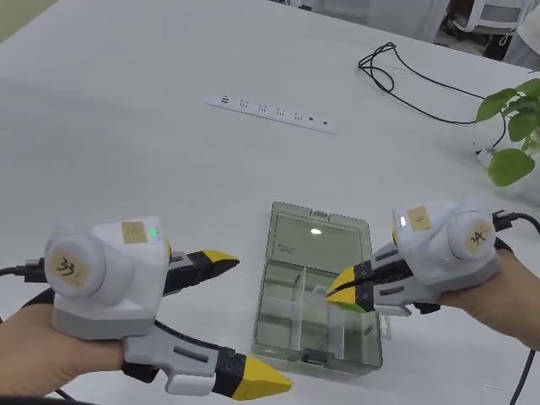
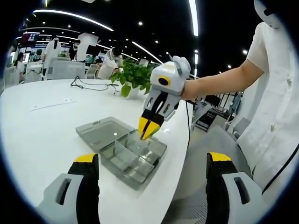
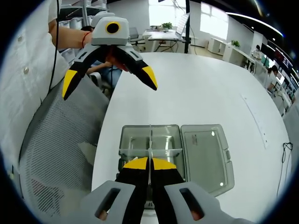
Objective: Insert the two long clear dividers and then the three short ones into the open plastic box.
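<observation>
The open clear plastic box lies near the table's front edge, its lid flat on the far side. Clear dividers stand inside it. My right gripper is shut on a thin clear divider, held upright and edge-on over the box, across a divider lying crosswise. In the left gripper view the right gripper tips down into the box. My left gripper hovers open to the left of the box, holding nothing.
A white power strip lies further back on the white table. A black cable and a green plant are at the far right. A mesh chair stands by the table's edge.
</observation>
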Demonstrator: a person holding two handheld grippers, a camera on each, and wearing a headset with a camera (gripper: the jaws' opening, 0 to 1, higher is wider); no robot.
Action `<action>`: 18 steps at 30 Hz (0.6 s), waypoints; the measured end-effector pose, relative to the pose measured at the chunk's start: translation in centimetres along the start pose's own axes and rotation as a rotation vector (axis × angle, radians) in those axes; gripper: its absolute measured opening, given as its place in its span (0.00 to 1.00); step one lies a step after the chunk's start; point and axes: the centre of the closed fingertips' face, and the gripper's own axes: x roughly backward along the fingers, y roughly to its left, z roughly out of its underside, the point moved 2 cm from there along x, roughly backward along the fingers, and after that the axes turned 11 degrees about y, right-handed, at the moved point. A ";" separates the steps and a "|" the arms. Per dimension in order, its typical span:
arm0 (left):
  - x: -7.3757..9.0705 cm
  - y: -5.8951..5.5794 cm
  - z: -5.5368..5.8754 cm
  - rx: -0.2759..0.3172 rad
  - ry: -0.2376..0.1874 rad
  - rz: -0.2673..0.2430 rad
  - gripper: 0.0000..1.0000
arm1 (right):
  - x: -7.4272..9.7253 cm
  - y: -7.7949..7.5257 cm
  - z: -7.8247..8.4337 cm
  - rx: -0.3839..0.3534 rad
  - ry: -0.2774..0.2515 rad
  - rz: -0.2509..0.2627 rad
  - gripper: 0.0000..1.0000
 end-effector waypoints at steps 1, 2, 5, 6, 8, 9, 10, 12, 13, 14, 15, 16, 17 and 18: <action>0.0 0.0 0.0 0.000 -0.001 0.000 0.98 | 0.0 0.0 0.0 -0.001 0.001 0.000 0.02; 0.0 0.0 -0.1 0.000 -0.003 0.000 0.98 | -0.1 0.0 0.0 -0.003 0.002 0.001 0.02; 0.0 0.0 -0.1 -0.002 -0.001 0.001 0.98 | -0.3 0.0 0.0 -0.010 0.009 -0.004 0.02; 0.0 0.0 -0.1 -0.004 0.000 0.002 0.98 | -0.4 0.0 0.1 -0.010 0.012 -0.008 0.02; 0.0 -0.1 -0.1 -0.004 0.001 0.003 0.97 | -0.5 -0.1 0.1 -0.020 0.010 -0.016 0.02; 0.0 -0.1 -0.1 -0.004 0.001 0.002 0.97 | -0.6 -0.1 0.2 -0.024 0.008 -0.019 0.02; 0.0 -0.1 -0.1 -0.004 0.000 0.002 0.97 | -0.6 -0.1 0.2 -0.028 0.008 -0.021 0.02; 0.1 -0.1 -0.1 -0.002 -0.002 0.000 0.97 | -0.7 0.0 0.3 -0.031 0.006 -0.023 0.02; 0.1 -0.1 0.0 -0.002 -0.001 -0.001 0.97 | -0.7 0.0 0.3 -0.033 0.005 -0.023 0.02; 0.1 -0.1 0.0 -0.001 0.000 -0.001 0.97 | -0.8 0.1 0.4 -0.033 0.005 -0.022 0.02; 0.1 -0.1 0.0 -0.001 0.000 -0.001 0.97 | -0.8 0.0 0.4 -0.030 0.004 -0.020 0.02; 0.1 -0.1 0.1 -0.001 0.000 -0.001 0.97 | -0.9 0.0 0.4 -0.029 0.002 -0.019 0.02; 0.1 -0.1 0.1 0.000 0.000 -0.001 0.97 | -0.9 0.0 0.5 -0.029 0.001 -0.018 0.02; 0.1 -0.1 0.1 0.000 0.000 0.000 0.97 | -1.0 0.0 0.5 -0.027 0.000 -0.017 0.02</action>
